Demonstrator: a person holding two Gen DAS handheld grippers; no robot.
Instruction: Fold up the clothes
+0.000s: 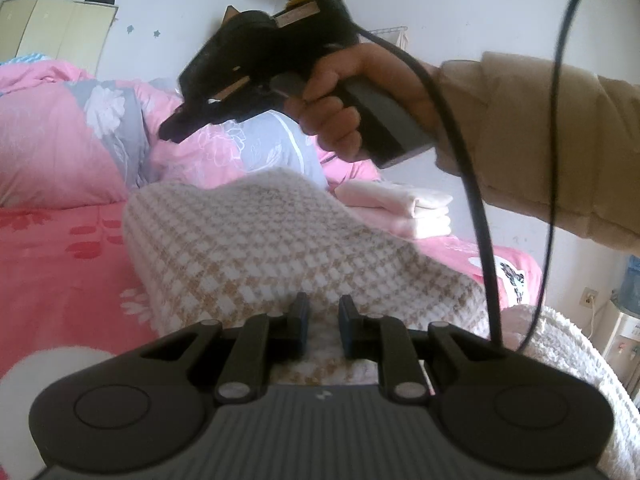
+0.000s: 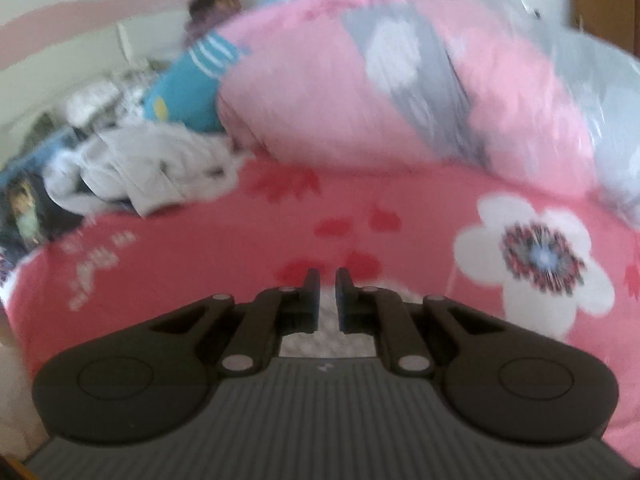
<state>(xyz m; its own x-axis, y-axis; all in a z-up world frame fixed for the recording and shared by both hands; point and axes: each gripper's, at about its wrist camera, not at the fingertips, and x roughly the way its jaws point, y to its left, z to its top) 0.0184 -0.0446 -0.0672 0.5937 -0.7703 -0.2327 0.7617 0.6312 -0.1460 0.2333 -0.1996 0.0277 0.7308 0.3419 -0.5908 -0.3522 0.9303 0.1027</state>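
Note:
A beige-and-white checked garment [image 1: 280, 240] lies in a heap on the pink floral bed sheet [image 1: 60, 272]. My left gripper [image 1: 323, 312] sits low at the garment's near edge, its jaws a narrow gap apart with the checked cloth pinched between them. A hand in a tan sleeve [image 1: 540, 140] holds my right gripper [image 1: 170, 132] in the air above the garment's far side, pointing left. It is shut and nothing hangs from it. In the blurred right wrist view the right gripper [image 2: 328, 280] is shut over the sheet [image 2: 180, 260], with pale cloth below it.
A folded stack of pale pink clothes [image 1: 404, 208] rests behind the garment. A pink and grey quilt [image 1: 80, 128] is bunched at the back. A white fluffy blanket [image 1: 568, 360] lies at the right. Loose white clothes [image 2: 152, 168] lie at the bed's far left. A black cable [image 1: 480, 220] hangs down.

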